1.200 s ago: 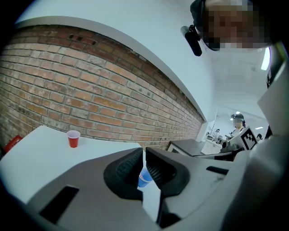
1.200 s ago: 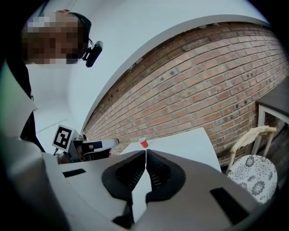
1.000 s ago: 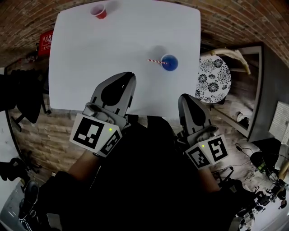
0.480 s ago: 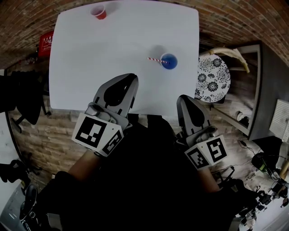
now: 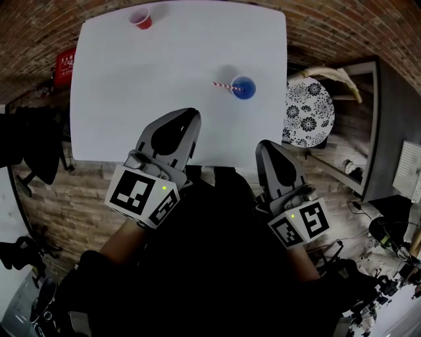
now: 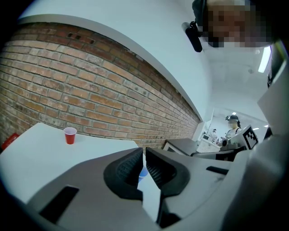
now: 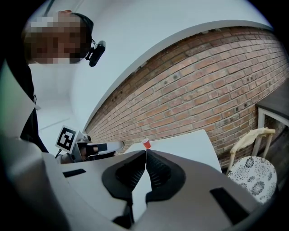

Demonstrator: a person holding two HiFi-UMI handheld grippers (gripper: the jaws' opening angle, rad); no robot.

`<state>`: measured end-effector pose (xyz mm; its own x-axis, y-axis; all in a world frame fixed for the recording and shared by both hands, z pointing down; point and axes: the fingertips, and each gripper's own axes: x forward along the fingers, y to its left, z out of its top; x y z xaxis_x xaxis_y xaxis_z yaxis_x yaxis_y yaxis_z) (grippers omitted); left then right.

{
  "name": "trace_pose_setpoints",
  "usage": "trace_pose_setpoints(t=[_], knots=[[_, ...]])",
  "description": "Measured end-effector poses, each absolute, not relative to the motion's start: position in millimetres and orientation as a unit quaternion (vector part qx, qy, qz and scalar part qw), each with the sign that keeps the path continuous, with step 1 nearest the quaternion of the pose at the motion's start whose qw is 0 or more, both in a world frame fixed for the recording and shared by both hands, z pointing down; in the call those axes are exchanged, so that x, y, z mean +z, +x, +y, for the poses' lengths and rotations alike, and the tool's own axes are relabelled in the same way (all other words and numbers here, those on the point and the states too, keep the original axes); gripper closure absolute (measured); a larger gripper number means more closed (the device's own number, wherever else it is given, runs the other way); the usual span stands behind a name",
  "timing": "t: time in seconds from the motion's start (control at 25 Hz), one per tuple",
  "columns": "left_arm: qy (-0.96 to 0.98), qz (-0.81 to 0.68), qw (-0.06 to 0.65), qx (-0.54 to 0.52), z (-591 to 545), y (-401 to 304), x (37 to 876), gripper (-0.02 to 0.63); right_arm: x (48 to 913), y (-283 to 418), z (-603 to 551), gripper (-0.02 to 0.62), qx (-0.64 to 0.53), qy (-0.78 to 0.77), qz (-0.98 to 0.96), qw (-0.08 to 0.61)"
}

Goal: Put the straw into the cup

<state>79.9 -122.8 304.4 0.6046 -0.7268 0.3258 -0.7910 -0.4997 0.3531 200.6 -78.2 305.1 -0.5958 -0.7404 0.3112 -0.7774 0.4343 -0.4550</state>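
Both jaw pairs together, empty: left gripper (image 6: pixel 144 154), right gripper (image 7: pixel 146 153); straw (image 5: pixel 224 85) slants leftward from the blue cup (image 5: pixel 244 88)

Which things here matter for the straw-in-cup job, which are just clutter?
Job:
- striped straw
- blue cup, with the straw leaning out of it
- left gripper and right gripper, both shut, empty

Lying about:
- red cup, far corner of the white table
- floral-cushioned chair
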Motion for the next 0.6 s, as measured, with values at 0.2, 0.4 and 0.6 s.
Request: trace_pose_setpoints(t=[0.2, 0.4, 0.6], knots=[[0.864, -0.437, 0.24, 0.07, -121.5, 82.8, 306.3, 0.573, 306.1, 201.4, -76.4, 0.568, 0.287, 0.447, -0.847, 0.031], [0.863, -0.437, 0.242, 0.074, -121.4, 85.0, 308.6, 0.573, 306.6, 204.2, -75.6, 0.568, 0.289, 0.448, -0.845, 0.03], [0.863, -0.435, 0.243, 0.076, -122.4, 88.8, 309.7, 0.572, 306.3, 207.8, -75.3, 0.568, 0.289, 0.45, -0.844, 0.029]])
